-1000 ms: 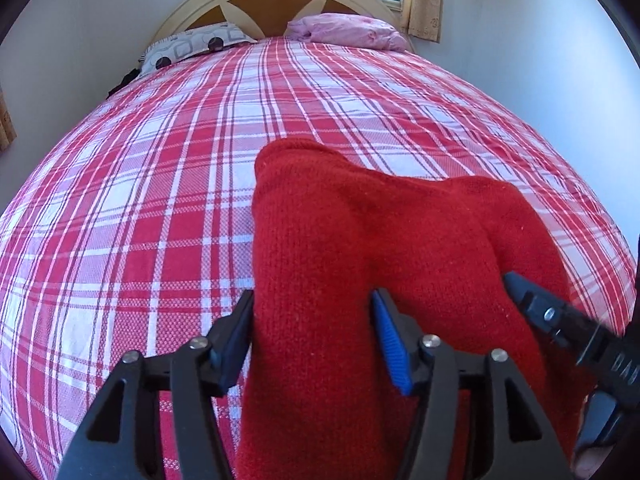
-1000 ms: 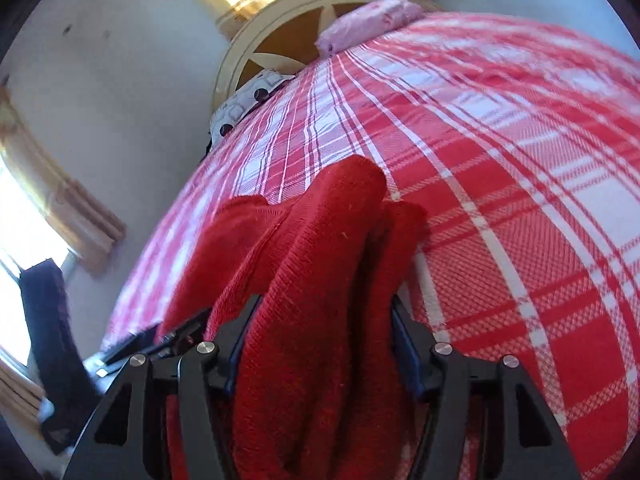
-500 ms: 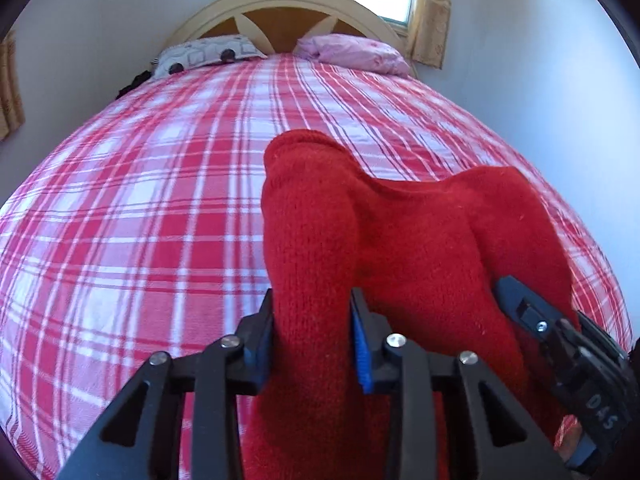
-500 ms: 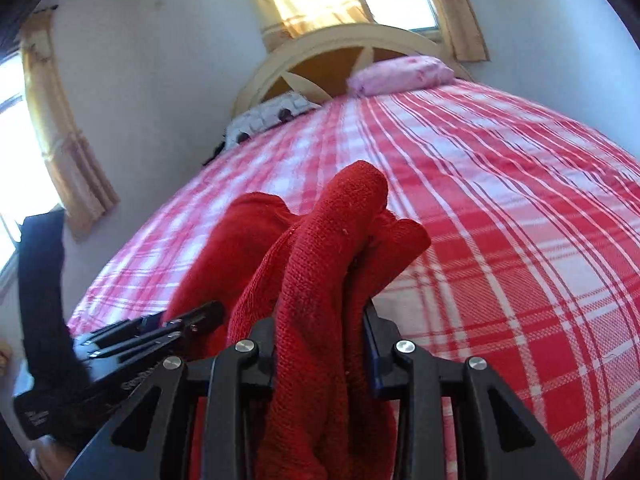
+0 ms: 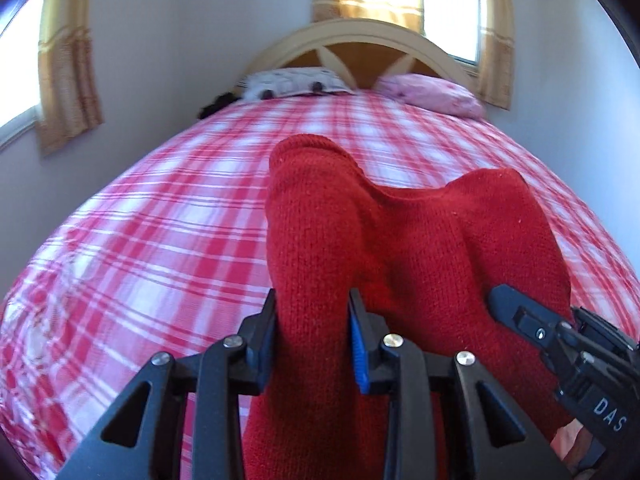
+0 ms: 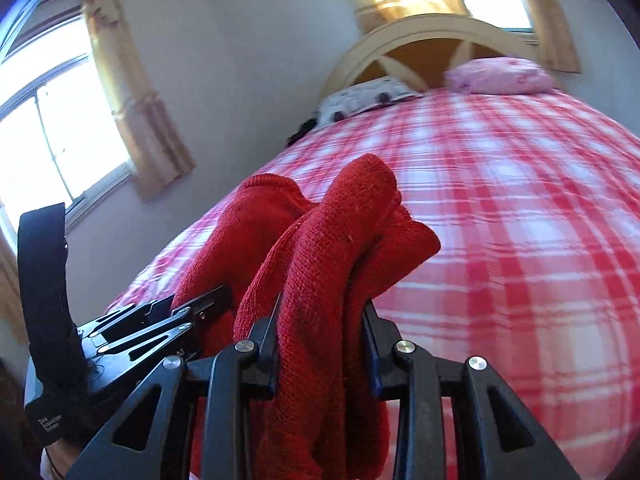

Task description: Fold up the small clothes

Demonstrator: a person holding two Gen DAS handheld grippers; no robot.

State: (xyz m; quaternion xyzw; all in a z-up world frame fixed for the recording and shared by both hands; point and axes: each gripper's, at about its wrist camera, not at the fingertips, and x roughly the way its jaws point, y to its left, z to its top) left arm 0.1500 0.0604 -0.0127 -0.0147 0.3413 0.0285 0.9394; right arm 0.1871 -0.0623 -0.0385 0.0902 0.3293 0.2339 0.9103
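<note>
Red knit garment (image 5: 400, 248) in left gripper (image 5: 312, 336) — above plaid bed (image 5: 160, 248)

plaid bedspread (image 5: 160, 240), pink pillow (image 5: 432, 94), headboard (image 5: 360, 38), curtains (image 5: 68, 60)

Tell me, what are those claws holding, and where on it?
Both grip one red knitted garment: left claw on one bunched edge, right claw on another.

A home bedroom: a bed under a red-and-white plaid bedspread (image 5: 168, 240), an arched wooden headboard (image 5: 360, 46), a pink pillow (image 5: 432, 94) beside a spotted pillow (image 5: 292, 84), and yellow curtains (image 6: 140, 108) at sunlit windows.
</note>
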